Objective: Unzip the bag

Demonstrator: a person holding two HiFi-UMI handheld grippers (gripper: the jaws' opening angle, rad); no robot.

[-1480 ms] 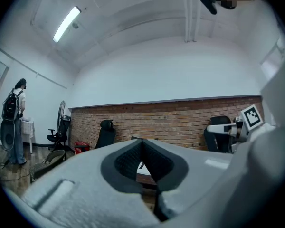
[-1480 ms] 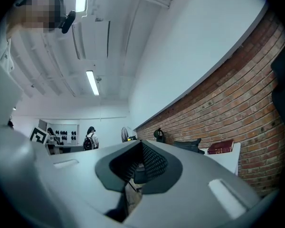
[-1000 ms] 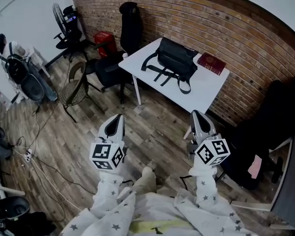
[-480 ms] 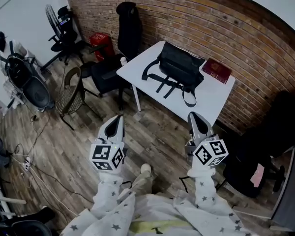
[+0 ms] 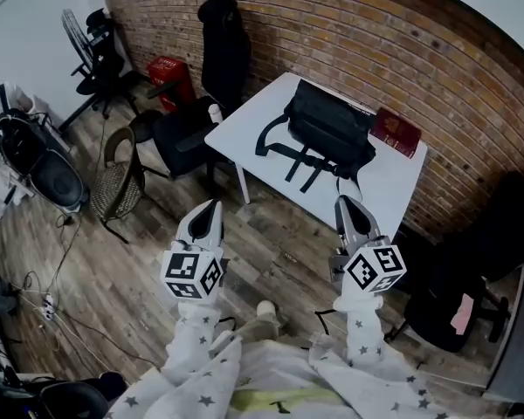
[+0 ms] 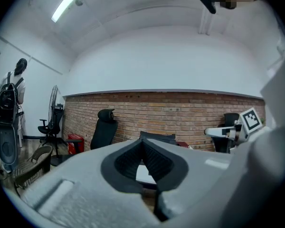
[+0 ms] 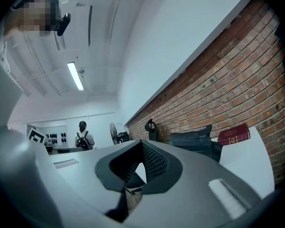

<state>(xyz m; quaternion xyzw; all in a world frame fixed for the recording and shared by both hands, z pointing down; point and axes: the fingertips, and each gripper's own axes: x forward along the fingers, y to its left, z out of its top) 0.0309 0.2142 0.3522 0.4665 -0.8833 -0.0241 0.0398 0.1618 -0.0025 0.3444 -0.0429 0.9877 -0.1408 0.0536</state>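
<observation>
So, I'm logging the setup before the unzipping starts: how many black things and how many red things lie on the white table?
Black: 1, the bag
Red: 1, the book
Total: 2

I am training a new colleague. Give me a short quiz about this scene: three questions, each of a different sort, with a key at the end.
1. True or false: the bag lies on the table.
2. Choose one: what lies beside the bag, on the side of the brick wall? A) a red book B) a cup C) a laptop
3. Fill the gap: the left gripper and the right gripper are both ___ and hold nothing.

Key: 1 true; 2 A; 3 shut.
</observation>
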